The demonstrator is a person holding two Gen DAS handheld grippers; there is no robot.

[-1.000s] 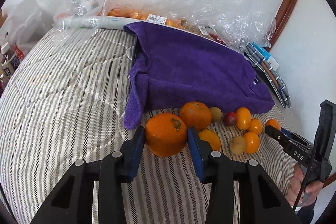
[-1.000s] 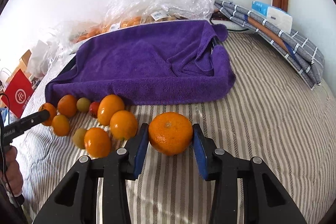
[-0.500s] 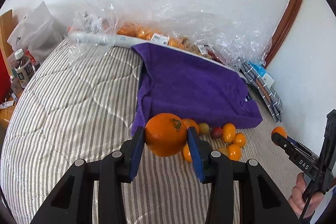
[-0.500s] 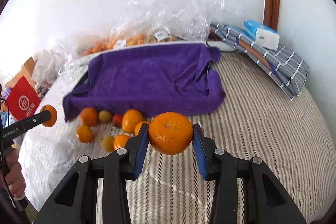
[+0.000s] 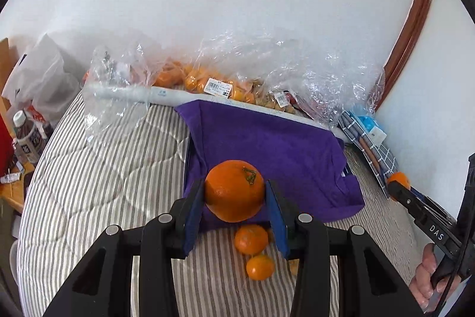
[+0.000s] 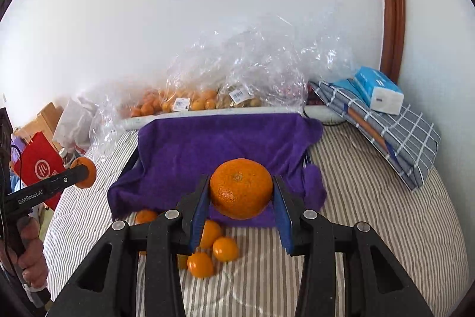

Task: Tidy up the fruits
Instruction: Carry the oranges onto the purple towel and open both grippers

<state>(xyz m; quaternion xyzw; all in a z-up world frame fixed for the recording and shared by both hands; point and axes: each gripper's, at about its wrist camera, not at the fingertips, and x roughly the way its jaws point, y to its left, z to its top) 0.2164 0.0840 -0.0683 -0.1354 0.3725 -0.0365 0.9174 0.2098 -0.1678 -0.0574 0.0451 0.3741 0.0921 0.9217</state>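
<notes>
Two oranges gripped: my left gripper [image 5: 234,199] clamps stemmed orange [image 5: 234,190], right gripper [image 6: 241,198] clamps second orange [image 6: 241,188], both held above purple towel's [image 6: 207,144] near edge. Loose small fruits [image 6: 213,248] below on striped bed [image 5: 104,183].

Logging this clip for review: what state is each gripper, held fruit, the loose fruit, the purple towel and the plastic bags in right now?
left gripper: shut on left orange, lifted
left orange: held, off the bed
right gripper: shut on right orange, lifted
right orange: held, off the bed
small fruits: loose on the striped bedding
purple towel: draped over something hidden
plastic bags: crumpled, fruit inside
</notes>
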